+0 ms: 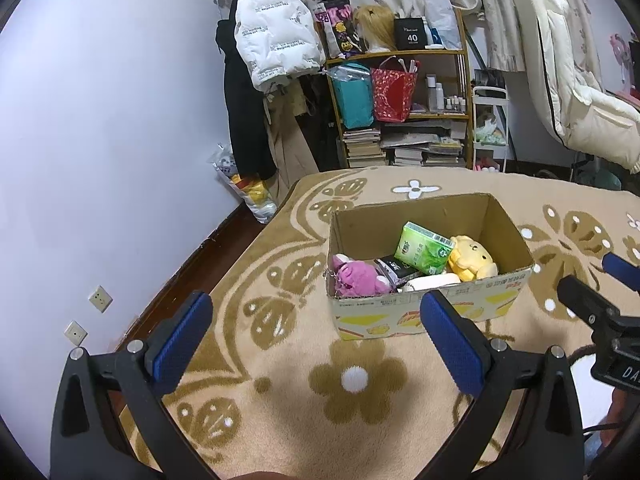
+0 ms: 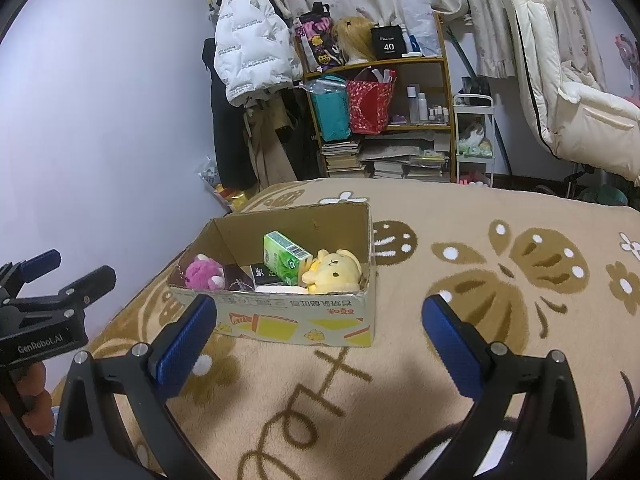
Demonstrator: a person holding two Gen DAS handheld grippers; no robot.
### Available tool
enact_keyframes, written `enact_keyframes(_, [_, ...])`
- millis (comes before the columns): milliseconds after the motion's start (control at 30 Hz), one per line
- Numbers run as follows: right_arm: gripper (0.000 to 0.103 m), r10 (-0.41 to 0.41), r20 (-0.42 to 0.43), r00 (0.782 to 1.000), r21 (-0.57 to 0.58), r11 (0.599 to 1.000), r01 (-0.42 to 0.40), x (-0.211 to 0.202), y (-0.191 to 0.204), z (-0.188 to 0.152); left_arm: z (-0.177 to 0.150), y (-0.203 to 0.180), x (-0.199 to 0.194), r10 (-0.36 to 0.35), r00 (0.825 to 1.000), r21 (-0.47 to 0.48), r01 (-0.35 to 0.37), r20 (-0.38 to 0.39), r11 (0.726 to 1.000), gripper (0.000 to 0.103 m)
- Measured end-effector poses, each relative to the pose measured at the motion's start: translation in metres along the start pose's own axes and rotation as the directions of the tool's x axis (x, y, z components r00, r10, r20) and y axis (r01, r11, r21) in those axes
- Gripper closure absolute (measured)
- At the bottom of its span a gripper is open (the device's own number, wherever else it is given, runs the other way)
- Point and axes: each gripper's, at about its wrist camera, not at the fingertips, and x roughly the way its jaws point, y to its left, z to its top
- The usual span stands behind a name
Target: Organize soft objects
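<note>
An open cardboard box [image 1: 512, 236] [image 2: 280, 320] stands on a beige flowered blanket. Inside lie a pink plush [image 1: 356, 276] [image 2: 204, 272], a yellow plush [image 1: 472, 258] [image 2: 332, 274], a green tissue pack [image 1: 424, 252] [image 2: 284, 258], a dark packet [image 1: 394, 268] [image 2: 262, 274] and a white soft item [image 1: 434, 281] [image 2: 280, 289]. My left gripper [image 1: 316, 344] is open and empty, just in front of the box's left part; it also shows at the left edge of the right wrist view [image 2: 68, 270]. My right gripper [image 2: 320, 344] is open and empty, in front of the box's right corner; it also shows in the left wrist view [image 1: 600, 276].
The blanket [image 1: 352, 412] [image 2: 480, 360] covers a bed with its left edge near a lilac wall. Beyond stand a wooden shelf [image 1: 400, 92] [image 2: 380, 96] with bags and books, hung coats, a white trolley [image 2: 476, 140] and a white duvet [image 2: 580, 112].
</note>
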Motion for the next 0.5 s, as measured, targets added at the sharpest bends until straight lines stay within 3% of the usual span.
enact_keyframes(500, [0.0, -0.016, -0.006, 1.0, 0.008, 1.0, 0.016, 0.0021, 0.0001, -0.0029, 0.0, 0.0003, 0.002, 0.007, 1.0, 0.004, -0.007, -0.003, 1.0, 0.0])
